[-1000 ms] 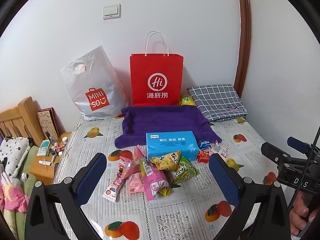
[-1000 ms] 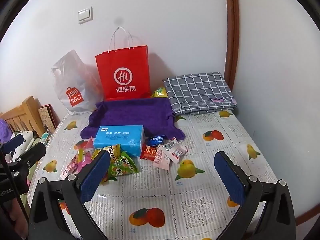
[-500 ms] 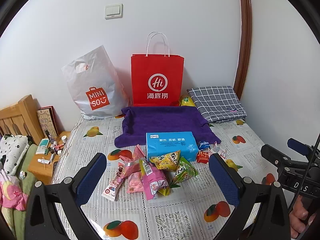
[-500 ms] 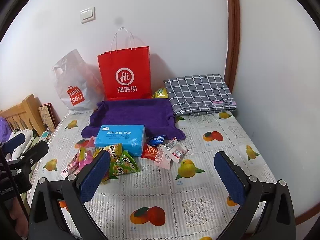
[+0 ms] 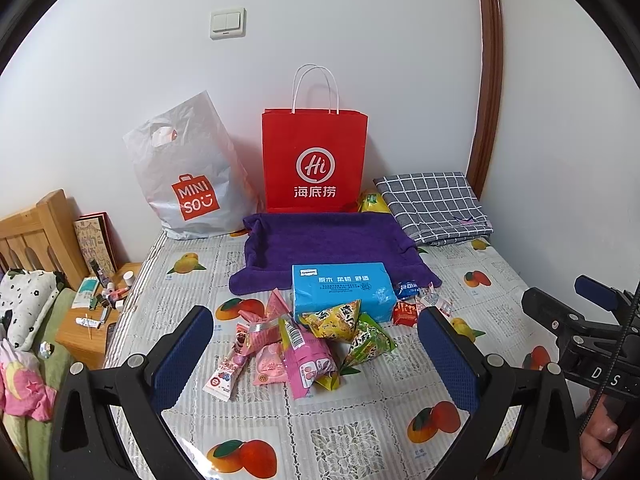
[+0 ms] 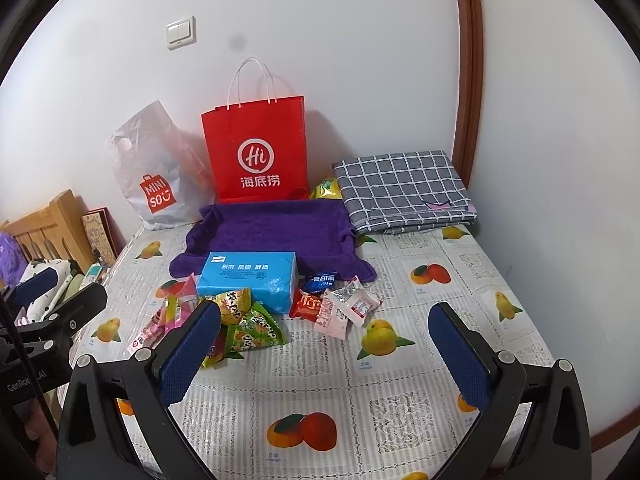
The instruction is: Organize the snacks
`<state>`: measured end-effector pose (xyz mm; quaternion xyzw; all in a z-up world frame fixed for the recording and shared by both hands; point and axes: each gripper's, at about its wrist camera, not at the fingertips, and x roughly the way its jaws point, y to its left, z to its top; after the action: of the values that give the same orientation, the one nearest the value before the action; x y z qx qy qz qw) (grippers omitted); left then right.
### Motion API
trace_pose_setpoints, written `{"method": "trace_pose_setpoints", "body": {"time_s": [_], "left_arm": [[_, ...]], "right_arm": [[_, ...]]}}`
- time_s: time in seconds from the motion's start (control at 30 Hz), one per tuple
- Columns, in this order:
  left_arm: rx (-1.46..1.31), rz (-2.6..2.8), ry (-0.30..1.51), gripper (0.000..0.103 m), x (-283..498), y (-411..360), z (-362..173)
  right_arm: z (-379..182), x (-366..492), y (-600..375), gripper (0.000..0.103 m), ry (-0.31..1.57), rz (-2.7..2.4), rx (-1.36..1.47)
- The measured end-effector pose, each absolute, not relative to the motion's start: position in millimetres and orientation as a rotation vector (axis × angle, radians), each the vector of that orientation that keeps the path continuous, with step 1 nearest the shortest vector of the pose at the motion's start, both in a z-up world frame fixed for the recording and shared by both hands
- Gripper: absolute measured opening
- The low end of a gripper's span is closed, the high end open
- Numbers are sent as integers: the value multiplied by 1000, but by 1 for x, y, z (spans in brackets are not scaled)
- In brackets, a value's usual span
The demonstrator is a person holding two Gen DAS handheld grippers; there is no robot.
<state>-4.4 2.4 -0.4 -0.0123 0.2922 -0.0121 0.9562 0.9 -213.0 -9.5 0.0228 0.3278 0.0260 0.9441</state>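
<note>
Snack packets [image 5: 316, 340] heaped before one blue tissue pack [image 5: 342, 290]; both grippers [image 5: 316, 356] [image 6: 332, 356] spread, empty

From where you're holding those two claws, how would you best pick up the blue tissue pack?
Probably take the blue tissue pack across its short width, near the middle, coming down from above. It lies flat with its top face bare, while snack packets crowd its near edge. Both the left gripper and right gripper are open.

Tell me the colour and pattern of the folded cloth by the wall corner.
The folded cloth is dark grey with a white grid check; the right wrist view shows it best.
</note>
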Motion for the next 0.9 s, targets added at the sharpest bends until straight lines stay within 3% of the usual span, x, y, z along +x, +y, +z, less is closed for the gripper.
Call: {"method": "trace_pose_setpoints", "body": {"time_s": [0.9], "left_arm": [[-26,-49,570,102,-11,-5,3]], "right_arm": [[0,-12,-211,102,621,78,72]]}}
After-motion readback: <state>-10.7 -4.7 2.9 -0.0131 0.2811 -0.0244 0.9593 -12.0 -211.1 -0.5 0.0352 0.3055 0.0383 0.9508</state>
